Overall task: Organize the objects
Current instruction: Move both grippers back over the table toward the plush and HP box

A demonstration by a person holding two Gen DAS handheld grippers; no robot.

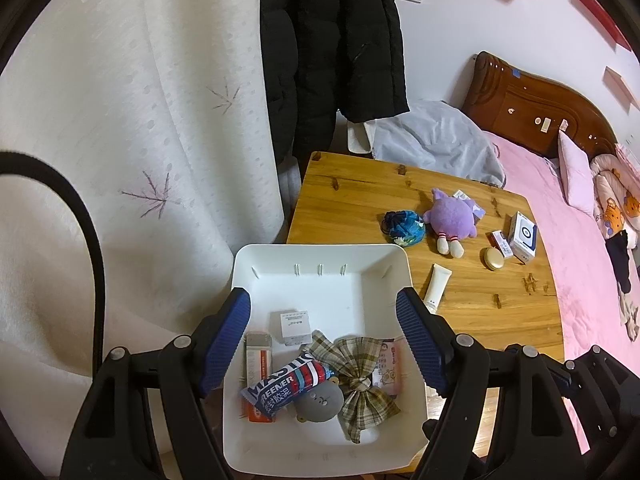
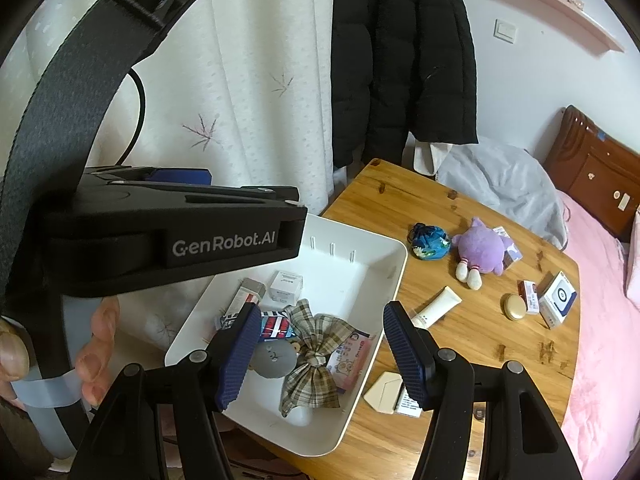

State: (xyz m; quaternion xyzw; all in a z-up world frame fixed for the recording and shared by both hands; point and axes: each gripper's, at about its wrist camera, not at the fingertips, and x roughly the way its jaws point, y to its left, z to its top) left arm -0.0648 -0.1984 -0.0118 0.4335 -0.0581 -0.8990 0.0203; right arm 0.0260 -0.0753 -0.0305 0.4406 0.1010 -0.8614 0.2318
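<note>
bin: we see a white rectangular plastic bin [image 1: 320,264] on the near left end of the wooden desk [image 1: 360,188]
bin contents: small white box [image 1: 295,326], orange-and-grey flat pack [image 1: 258,354], blue-red sealant packet [image 1: 288,384], grey round plush face [image 1: 320,400], plaid fabric bow [image 1: 358,372], pink printed card pack [image 1: 388,364]
left tongs [image 1: 324,340]: we read them as open, blue pads wide apart above the bin, nothing between them
right tongs [image 2: 320,356]: open too, hanging over the bin's near right part, gripping nothing
hand: fingers [image 2: 98,344] on the left tool's handle, seen in the right view
loose on desk: white squeeze tube [image 1: 436,288] just beside the bin; blue drawstring pouch [image 1: 404,228] and purple plush toy [image 1: 452,220] touching; gold round compact [image 1: 494,258], small red-white box [image 1: 502,244], white-blue box [image 1: 524,238] close together
near edge: cream envelope-shaped piece [image 2: 384,394] beside the bin, partly behind the right pad
beyond desk: pink bed [image 1: 560,220], black puffer coat [image 1: 332,48]
</note>
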